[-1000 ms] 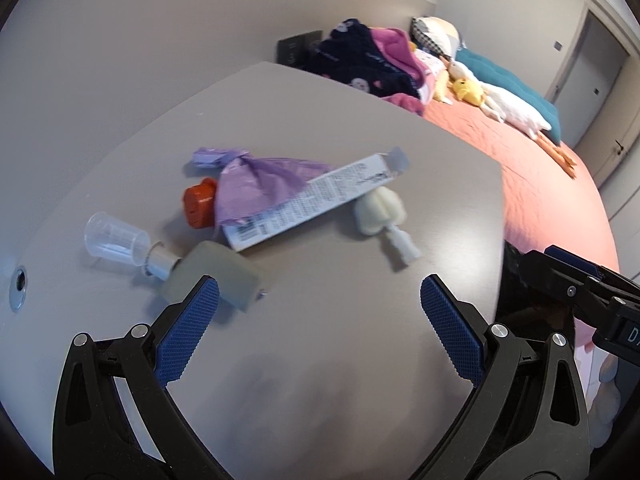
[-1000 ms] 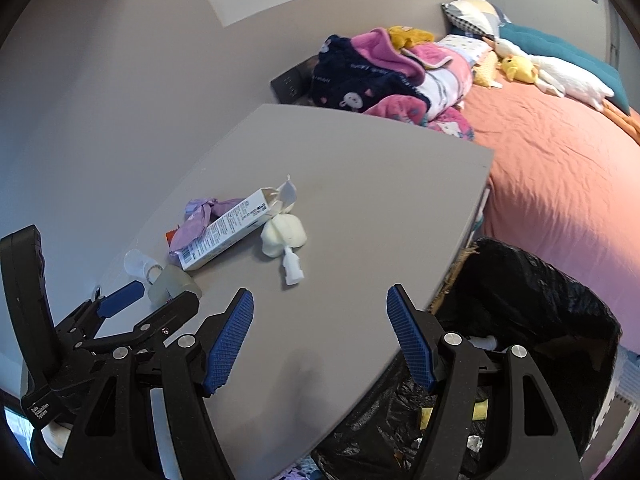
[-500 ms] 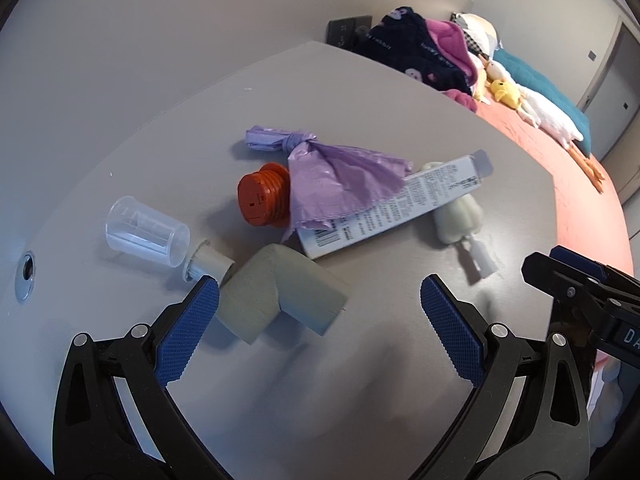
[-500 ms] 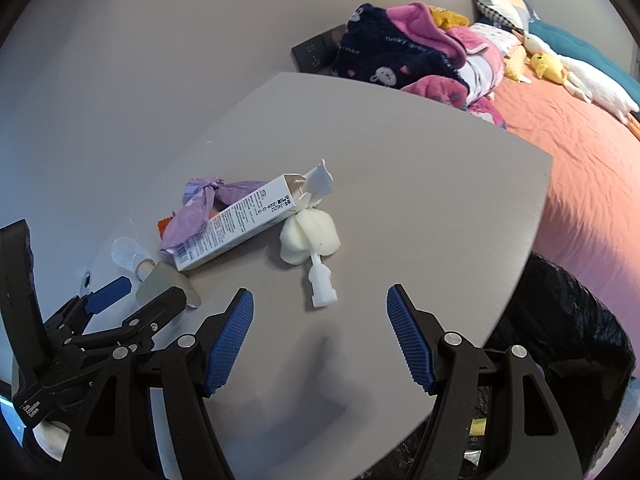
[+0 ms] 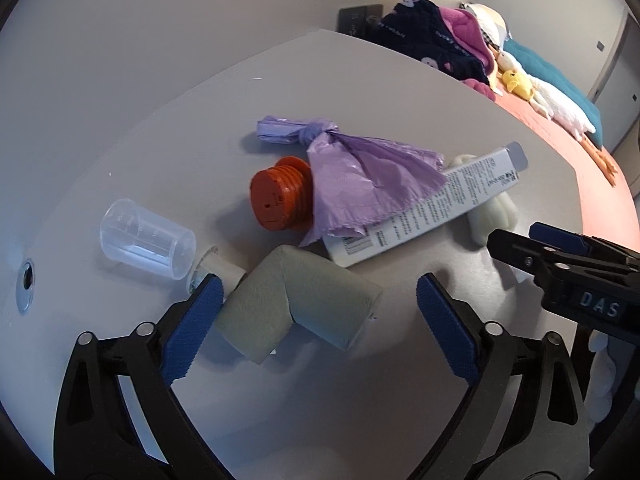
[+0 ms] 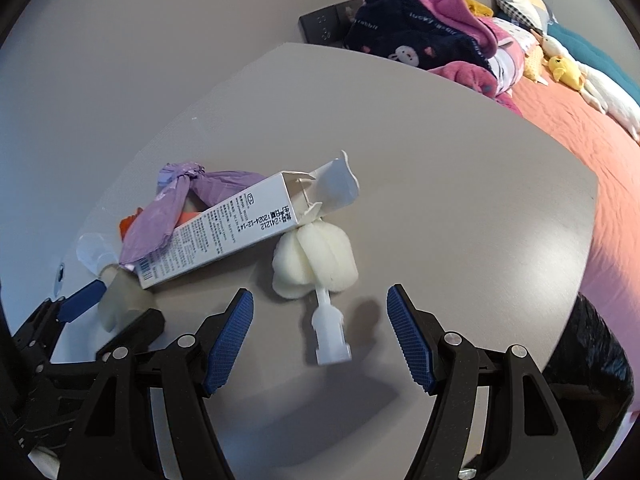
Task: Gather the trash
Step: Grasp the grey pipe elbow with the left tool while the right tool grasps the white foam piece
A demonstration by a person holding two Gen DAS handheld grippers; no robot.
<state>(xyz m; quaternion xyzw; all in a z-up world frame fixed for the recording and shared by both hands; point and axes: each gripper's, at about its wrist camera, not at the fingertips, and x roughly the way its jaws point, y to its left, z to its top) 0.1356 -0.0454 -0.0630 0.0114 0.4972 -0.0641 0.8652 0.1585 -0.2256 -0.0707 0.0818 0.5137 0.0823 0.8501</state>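
Trash lies on the grey table point(image 5: 400, 92): a bent grey foam tube point(image 5: 296, 304), an orange screw plug point(image 5: 280, 200), a purple knotted bag point(image 5: 360, 176), a long white carton point(image 5: 432, 208), a clear measuring cup point(image 5: 148, 238) and a white sponge brush point(image 6: 316, 260). My left gripper point(image 5: 316, 332) is open, its jaws on either side of the foam tube just above the table. My right gripper point(image 6: 320, 340) is open, its jaws on either side of the brush's plastic handle point(image 6: 330, 332). The carton point(image 6: 240, 224) rests on the bag and brush.
A black trash bag point(image 6: 592, 380) hangs past the table's right edge. A bed with an orange sheet point(image 6: 600, 160), piled clothes point(image 6: 424, 36) and plush toys lies beyond. A wall socket plate point(image 6: 324, 26) sits behind the table. A small metal hole point(image 5: 26, 280) is in the table at left.
Both grippers moved forward and down toward the trash pile. The foam tube now lies between the left jaws and the brush handle between the right jaws. Both stayed open.
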